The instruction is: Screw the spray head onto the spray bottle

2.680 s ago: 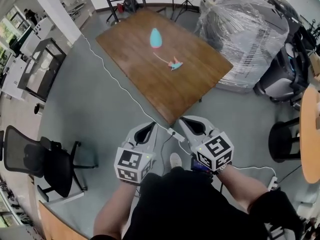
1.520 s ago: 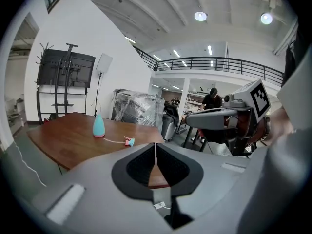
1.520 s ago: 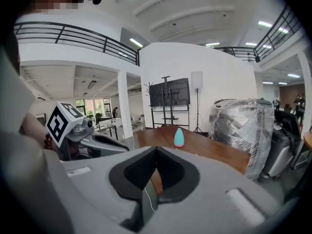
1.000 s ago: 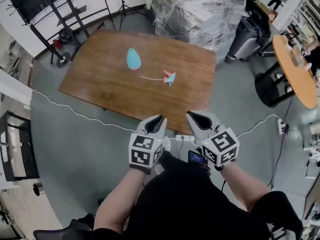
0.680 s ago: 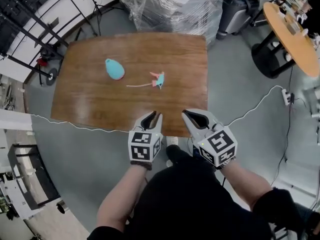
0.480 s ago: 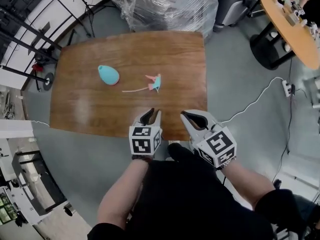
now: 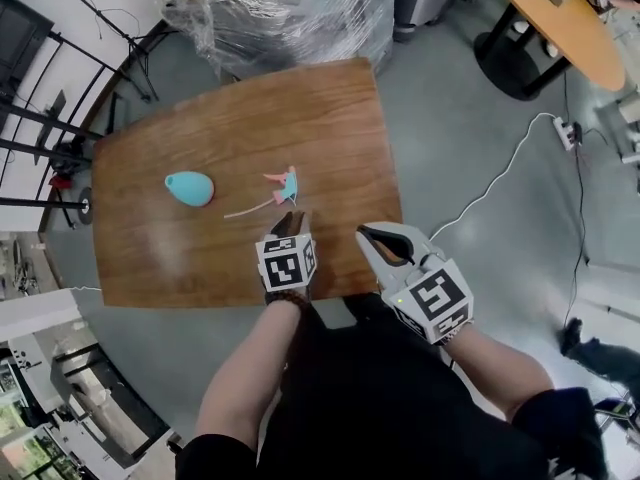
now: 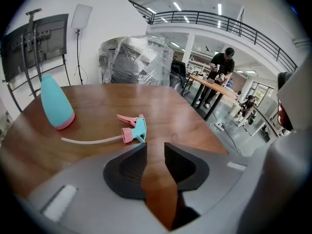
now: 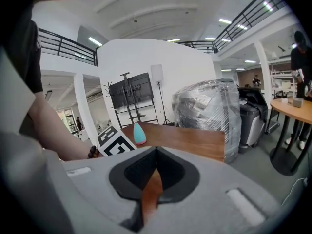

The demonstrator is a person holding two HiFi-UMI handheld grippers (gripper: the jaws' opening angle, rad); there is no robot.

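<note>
Wooden worktop (image 7: 330, 118) bears a spray head (image 8: 132, 129), likely light and hard; I'd pinch its collar. Left gripper (image 8: 155, 147) jaws have just been opening, empty; right gripper (image 9: 155, 152) jaws are together.

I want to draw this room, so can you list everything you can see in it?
table: one, brown wood, middle of the head view.
spray bottle: one, teal with a pink base, standing on the table's left part, no head on it.
spray head: one, teal and pink with a pale tube, lying on the table right of the bottle.
wrapped stack: one, clear plastic wrap, on the floor beyond the table.
round table: one, orange, top right.
cable: one, white, on the grey floor right of the table.
left gripper: one, grey, near the spray head; jaws have just been opening, nothing between them.
right gripper: one, grey, by the table's near edge; jaws shut, empty.
</note>
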